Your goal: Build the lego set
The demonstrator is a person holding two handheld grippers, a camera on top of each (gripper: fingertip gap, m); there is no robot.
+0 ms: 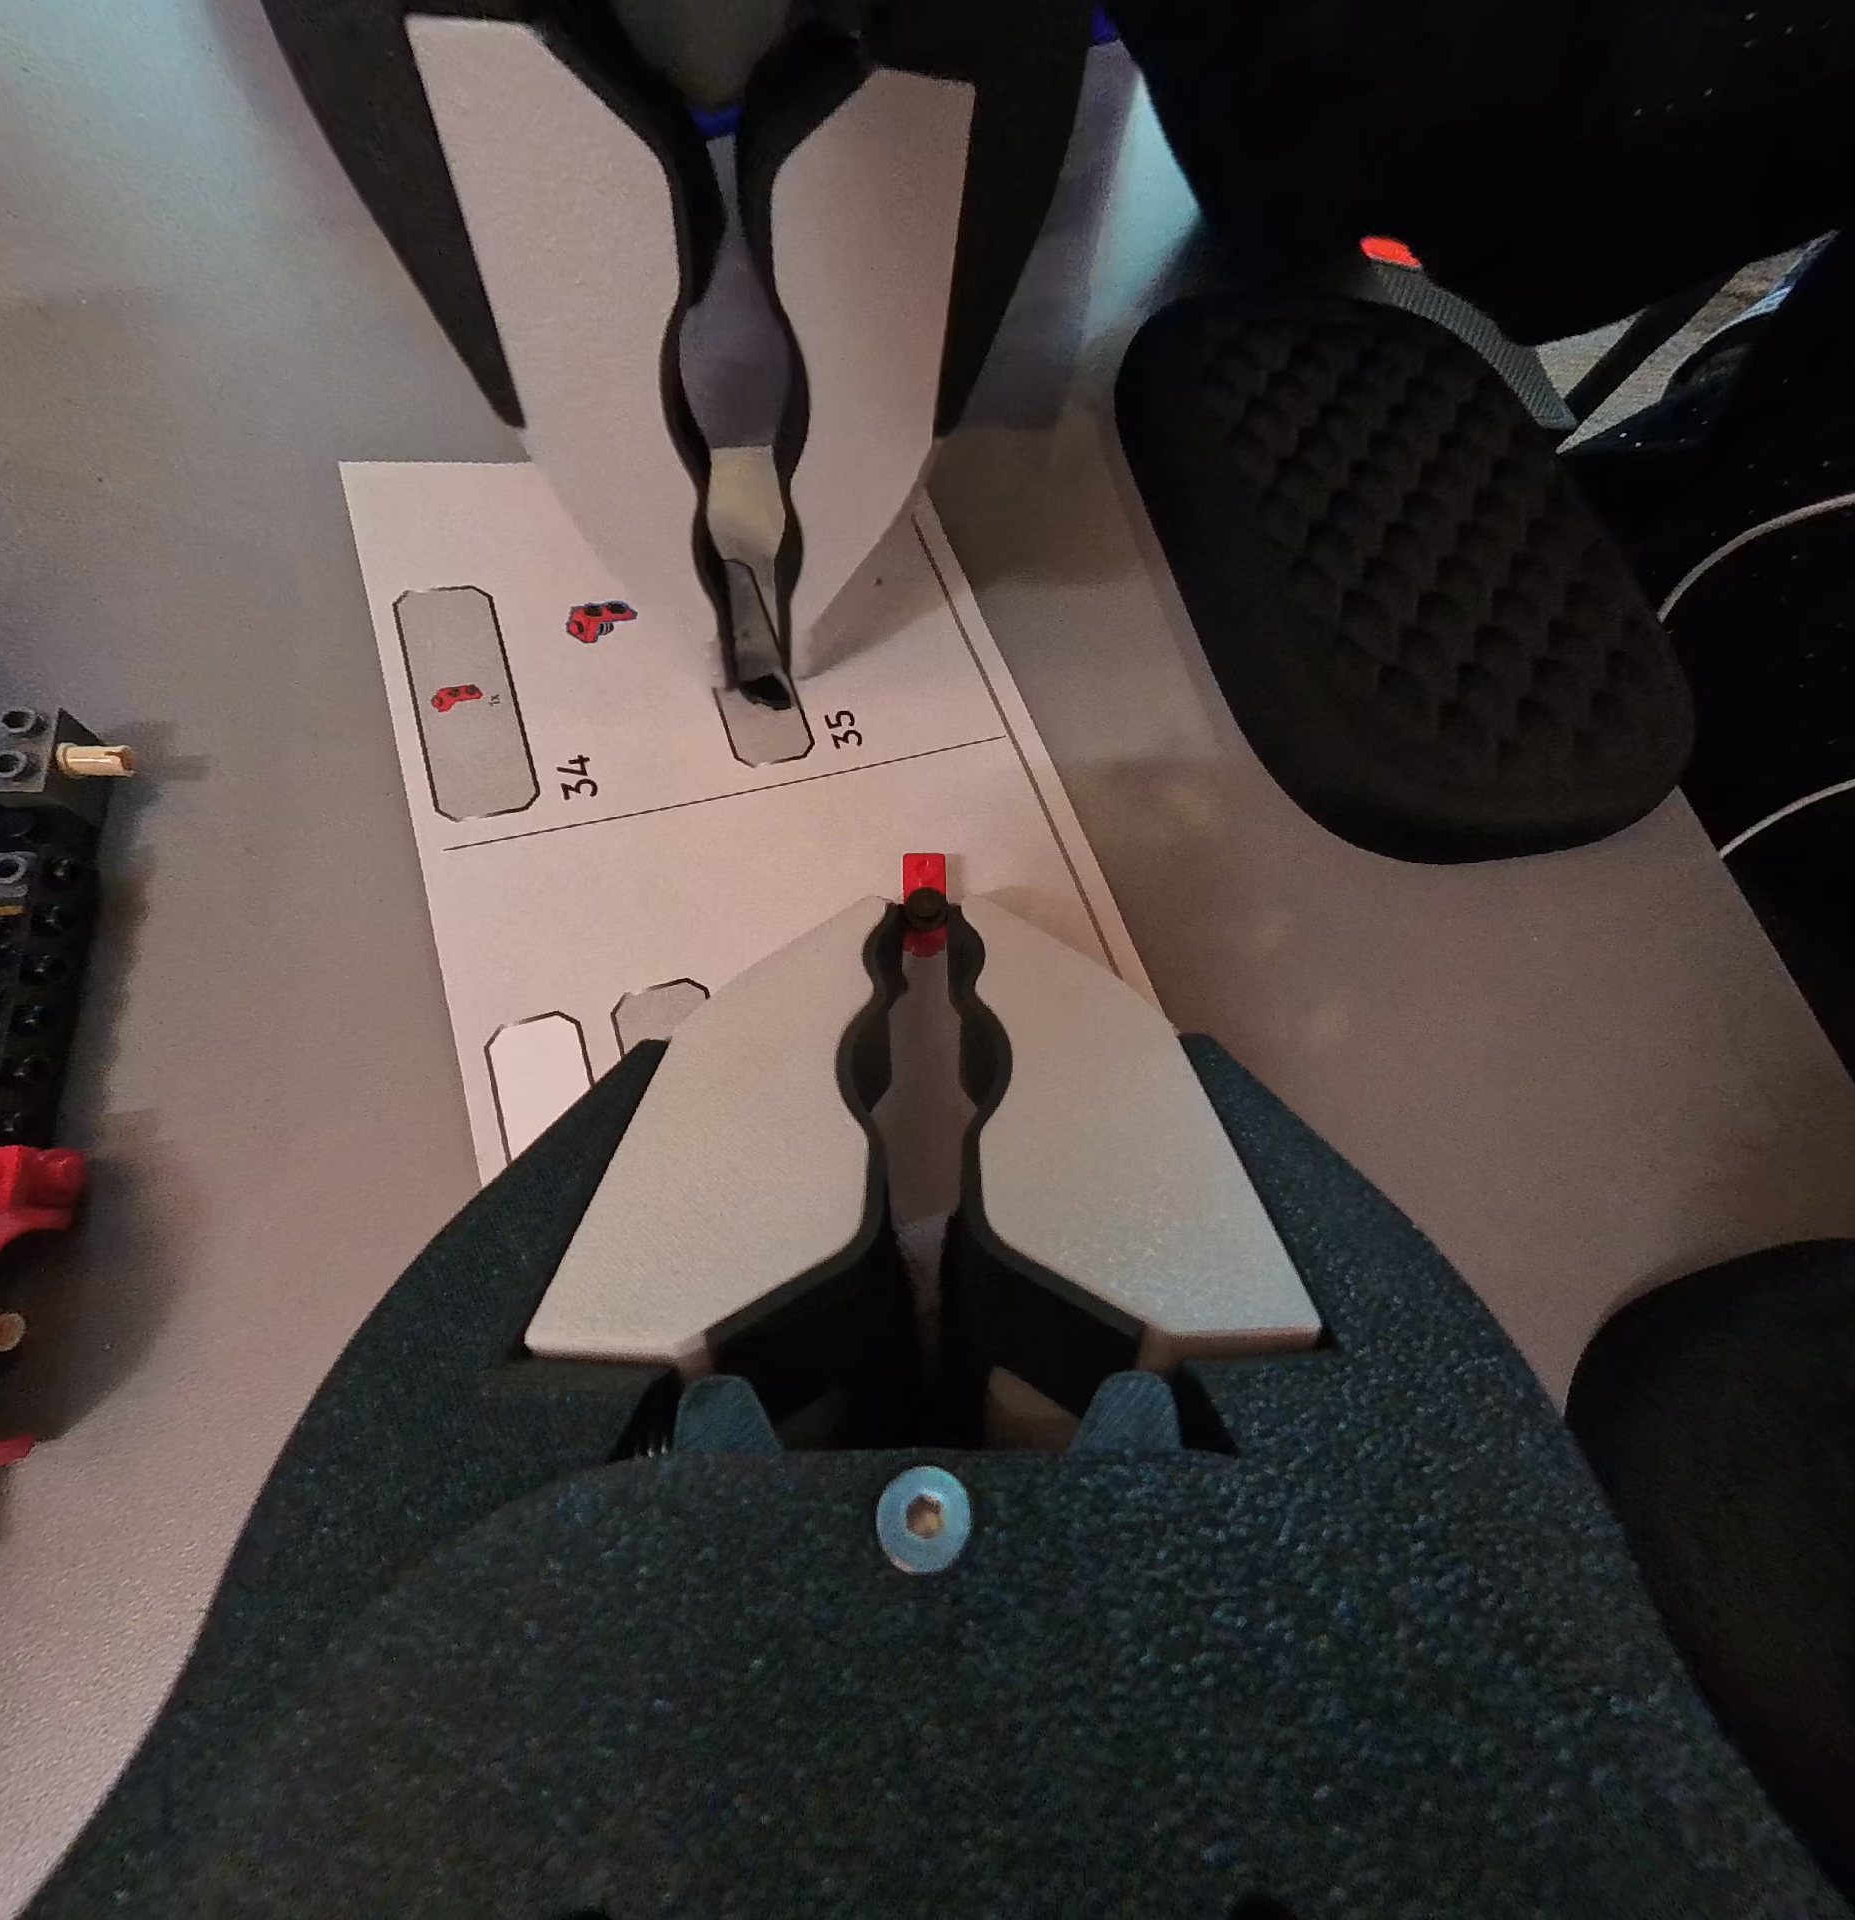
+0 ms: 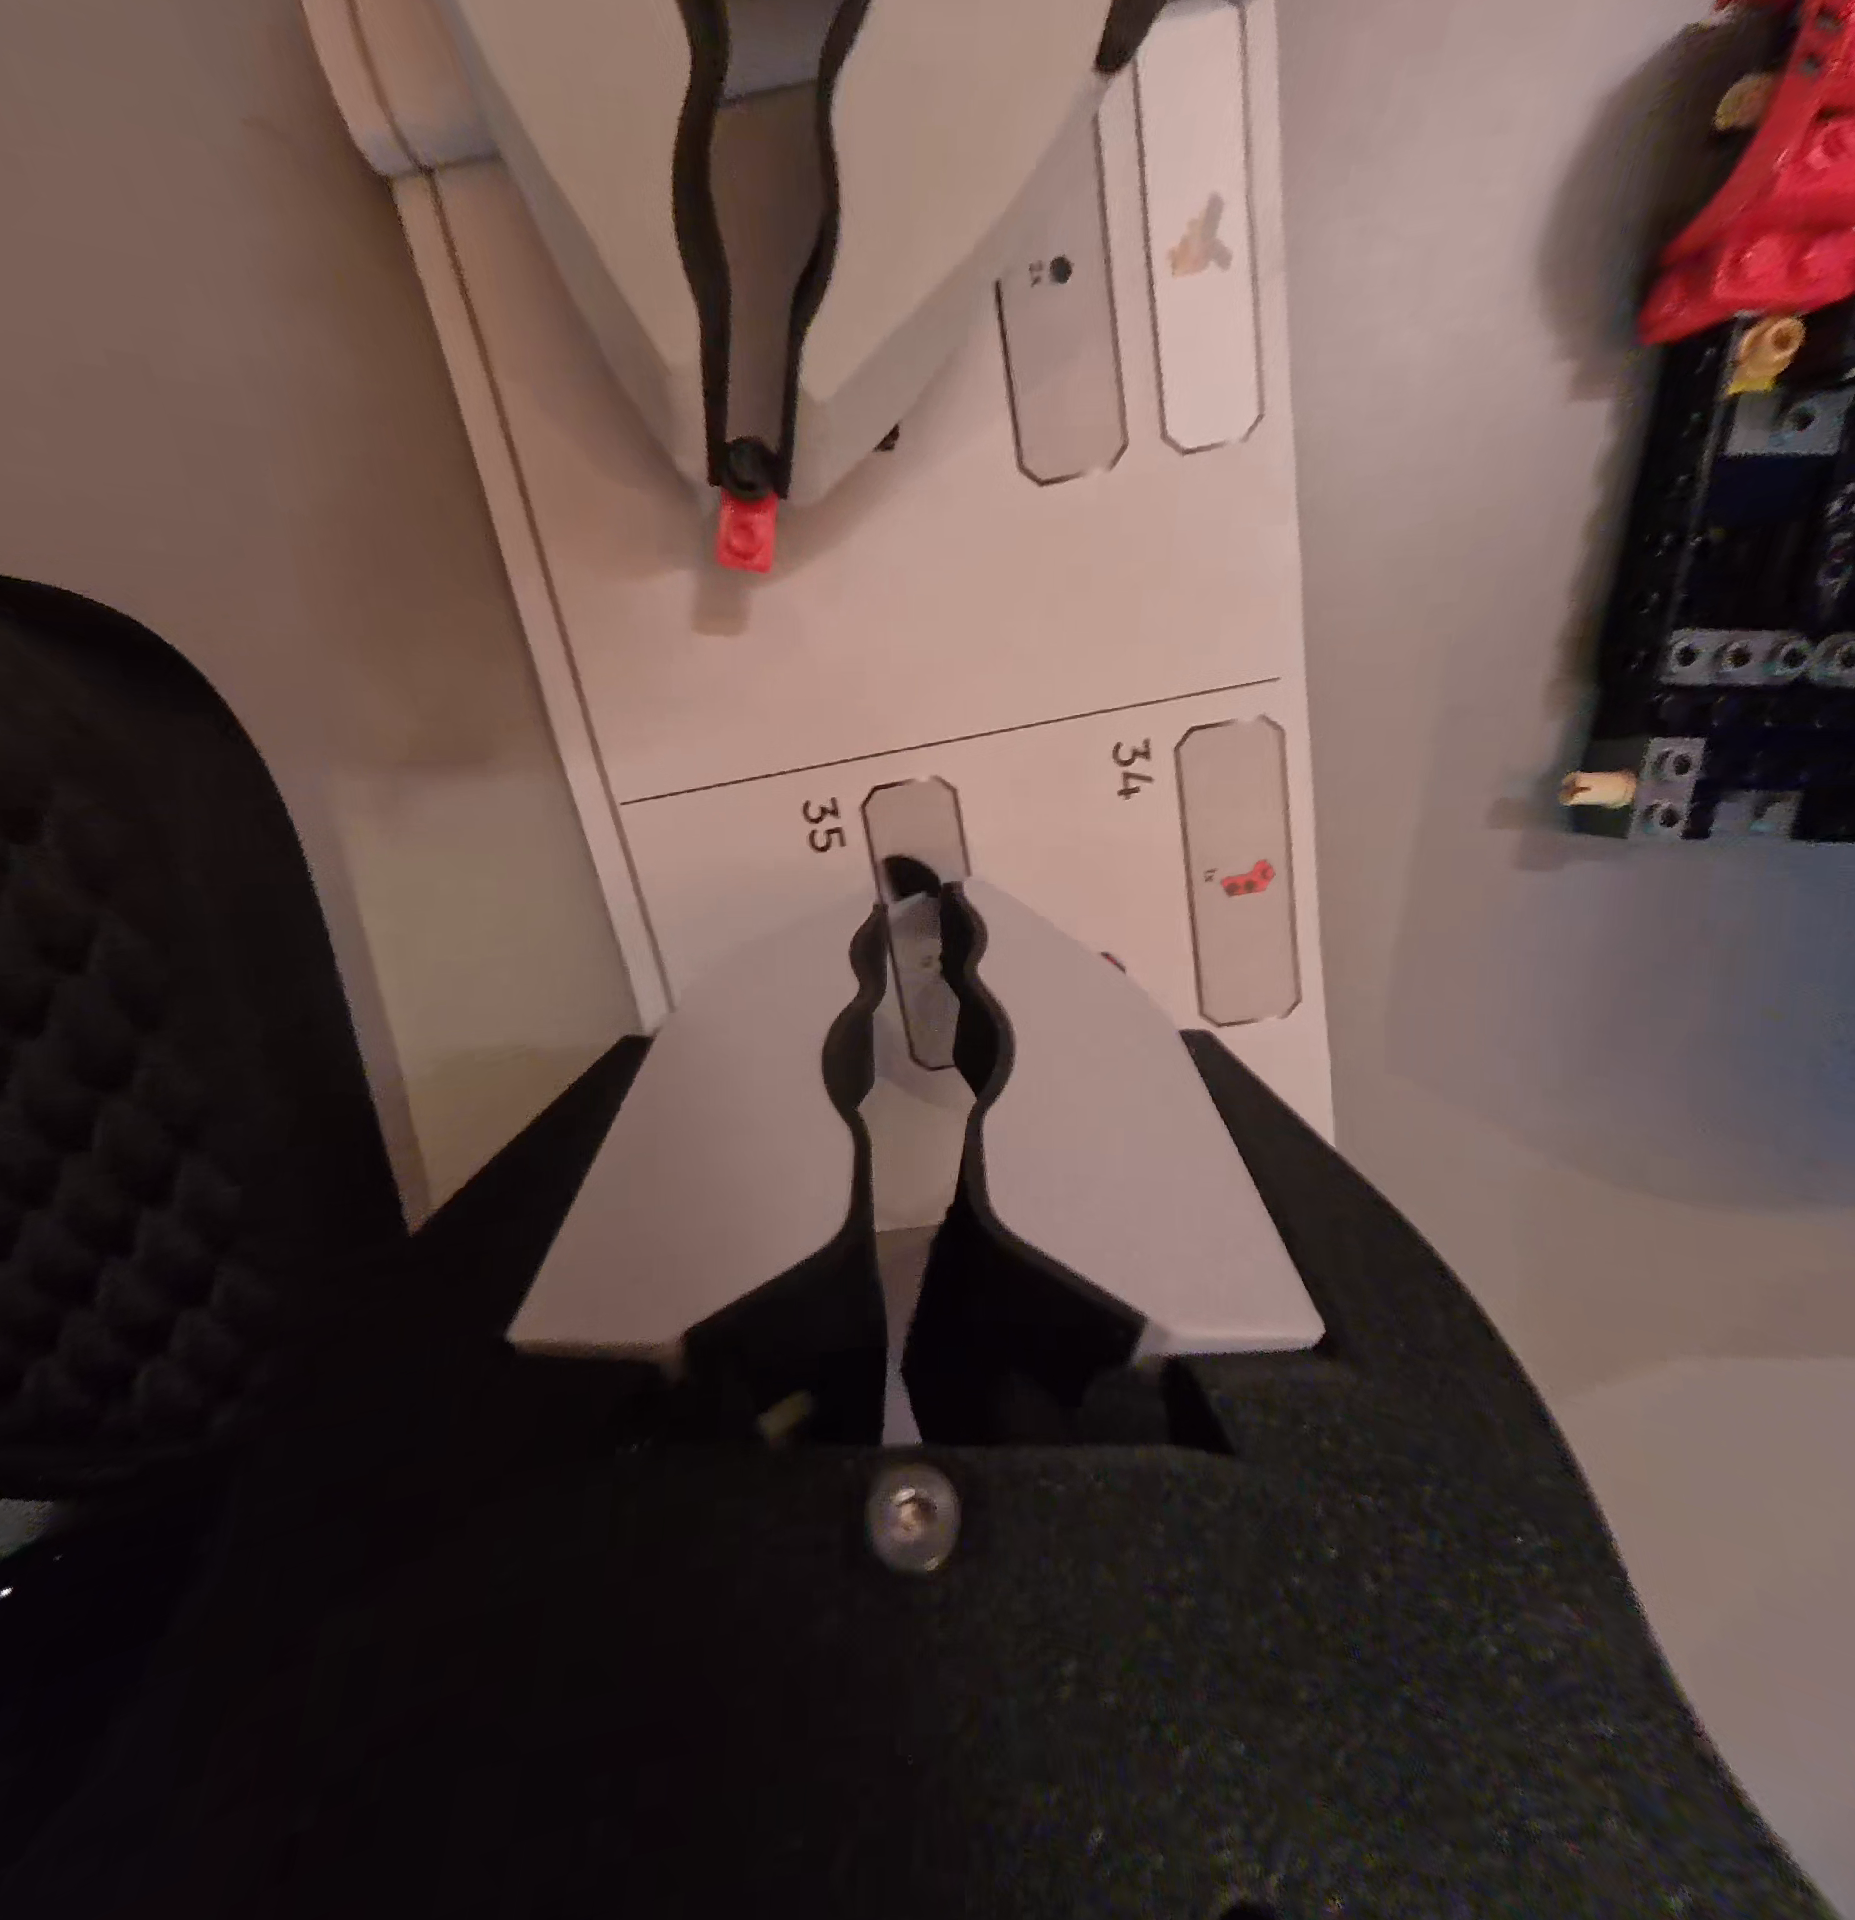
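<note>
I have a small red piece point(image 1: 923, 899) with a black pin point(image 1: 924, 914) seated in it pinched at the tips of my left gripper point(image 1: 924, 920); the jaws are pressed together on it, and it hangs just over the lower half of the instruction sheet point(image 1: 694, 894). From the right wrist view the same red piece point(image 2: 746, 540) pokes out past the tips, hole face toward that camera.

My right gripper point(image 2: 928, 899) is down on the sheet point(image 2: 902, 665), its tips nearly together over a small black part point(image 2: 907, 871) lying in a printed box. I judge it is closing on that part, but I cannot tell whether it has it or is only touching it; the tips hide the contact.

The step in hand looks like picking up the black part to join it to the red piece. To do it well I want a square grip across the part's body, not its end, so it does not pivot or shoot out. I should lift straight off the paper so the sheet does not drag. Then I keep the left steady and bring the right to it, lining the axes before pushing.

The half-built model point(image 1: 29, 914), black with red pieces, sits well to the left on the table point(image 1: 227, 520). A black foam pad point(image 1: 1401, 582) lies beyond the sheet's right edge.
</note>
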